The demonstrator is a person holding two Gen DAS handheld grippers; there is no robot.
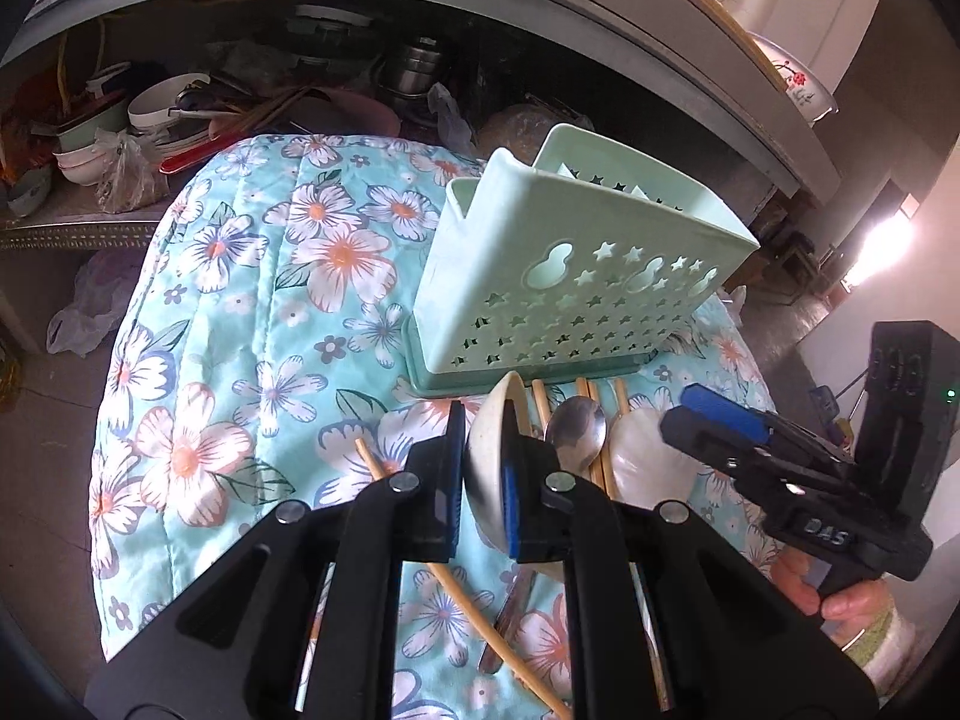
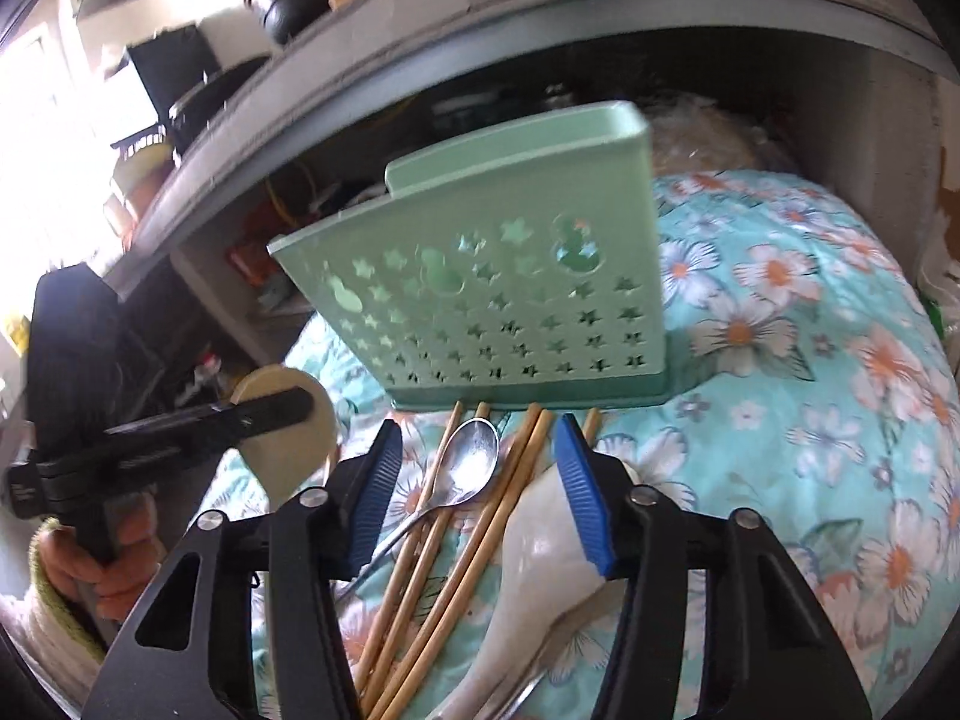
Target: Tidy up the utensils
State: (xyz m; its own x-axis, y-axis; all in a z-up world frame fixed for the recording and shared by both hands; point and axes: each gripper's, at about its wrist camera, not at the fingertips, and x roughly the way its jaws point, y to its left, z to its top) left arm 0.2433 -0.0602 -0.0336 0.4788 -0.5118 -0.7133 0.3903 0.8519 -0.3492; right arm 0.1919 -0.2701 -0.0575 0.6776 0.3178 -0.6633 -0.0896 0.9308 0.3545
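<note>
Nearest the left wrist lens, the left gripper (image 1: 483, 480) is clamped narrow on the bowl of a cream spoon (image 1: 489, 468), held clear of the flowered cloth (image 1: 252, 300); a single chopstick (image 1: 468, 606) runs under it on the cloth; on the right, the right gripper (image 2: 477, 480) stands partly open with nothing pressed between its blue pads (image 2: 579, 480), positioned over the loose pile. That pile lies just beyond the fingers: a metal spoon (image 2: 477, 459), several bamboo chopsticks (image 2: 474, 534) and a white ladle-type spoon (image 2: 540, 546), all flat on the cloth, tips touching or just beside the holder base. Farther on stands the green utensil holder (image 1: 576, 276), upright in its tray, perforated with stars, apparently empty so far as can be seen; behind it, a cluttered shelf (image 1: 180, 120) of bowls and pots. Step in hand, as judged: transfer of the cream spoon into the holder; sorting has barely begun. Next move calls for raising the spoon above the holder rim, turning it upright and releasing it into a compartment; the right gripper should then close on the metal spoon or a chopstick.
</note>
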